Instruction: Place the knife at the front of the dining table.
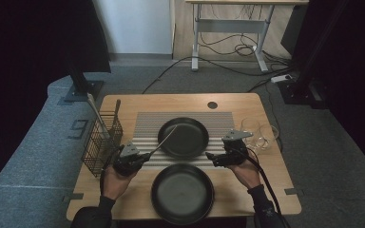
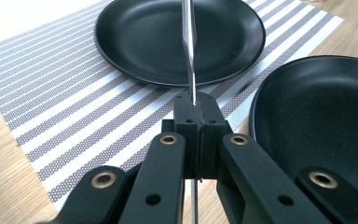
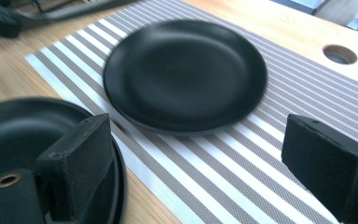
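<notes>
A black plate (image 1: pixel 183 137) (image 2: pixel 168 37) (image 3: pixel 186 72) lies on a grey striped placemat (image 1: pixel 147 123) (image 2: pixel 60 93) (image 3: pixel 242 168). A second, deeper black dish (image 1: pixel 183 192) (image 2: pixel 326 121) (image 3: pixel 23 121) sits nearer the table's front edge. My left gripper (image 1: pixel 145 156) (image 2: pixel 198 105) is shut on a slim metal utensil (image 1: pixel 164 140) (image 2: pixel 189 51) that slants up over the near left rim of the far plate. Its tip is cut off in the left gripper view. My right gripper (image 1: pixel 211 157) (image 3: pixel 198 135) is held open to the right of the plates, with nothing between its jaws.
A black wire basket (image 1: pixel 102 142) with a few utensils stands at the table's left edge. Clear glasses (image 1: pixel 259 133) stand at the right edge. The wooden table (image 1: pixel 123 102) has a round hole (image 1: pixel 212 105) (image 3: pixel 339 54) at the back. Cables and a desk lie beyond.
</notes>
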Available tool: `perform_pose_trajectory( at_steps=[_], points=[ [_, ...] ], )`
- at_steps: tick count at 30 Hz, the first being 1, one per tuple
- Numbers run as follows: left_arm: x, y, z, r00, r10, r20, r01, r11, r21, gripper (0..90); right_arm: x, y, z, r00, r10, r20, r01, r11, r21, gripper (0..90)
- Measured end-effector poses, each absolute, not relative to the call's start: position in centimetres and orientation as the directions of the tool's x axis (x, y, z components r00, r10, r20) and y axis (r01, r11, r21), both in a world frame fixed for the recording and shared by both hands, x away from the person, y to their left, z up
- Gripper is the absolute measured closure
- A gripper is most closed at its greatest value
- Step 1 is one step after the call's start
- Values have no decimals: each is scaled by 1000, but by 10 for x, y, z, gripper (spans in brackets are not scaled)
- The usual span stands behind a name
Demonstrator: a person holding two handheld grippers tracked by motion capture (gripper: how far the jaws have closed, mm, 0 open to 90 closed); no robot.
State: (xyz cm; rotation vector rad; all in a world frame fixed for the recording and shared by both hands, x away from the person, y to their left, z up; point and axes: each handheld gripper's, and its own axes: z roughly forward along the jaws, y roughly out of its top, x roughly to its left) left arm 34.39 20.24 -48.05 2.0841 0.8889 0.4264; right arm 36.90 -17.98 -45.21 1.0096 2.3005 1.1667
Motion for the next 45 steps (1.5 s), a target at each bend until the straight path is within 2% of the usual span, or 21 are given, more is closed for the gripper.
perform_pose_trajectory(
  at_steps=[8, 26, 35, 45],
  points=[
    [346, 204, -483, 674, 739, -4, 462, -417, 783, 895, 360, -198, -476, -640, 768, 9, 470, 381, 796, 87],
    [361, 209, -493, 599, 801, 5, 521, -395, 757, 896, 351, -222, -534, -611, 792, 3, 545, 418, 727, 105],
    [371, 208, -500, 558, 830, 0, 555, -373, 743, 895, 353, -231, -551, -598, 801, 8, 562, 413, 716, 105],
    [383, 205, -501, 510, 860, 3, 588, -351, 729, 895, 353, -226, -557, -584, 812, -12, 550, 406, 730, 45]
  ],
)
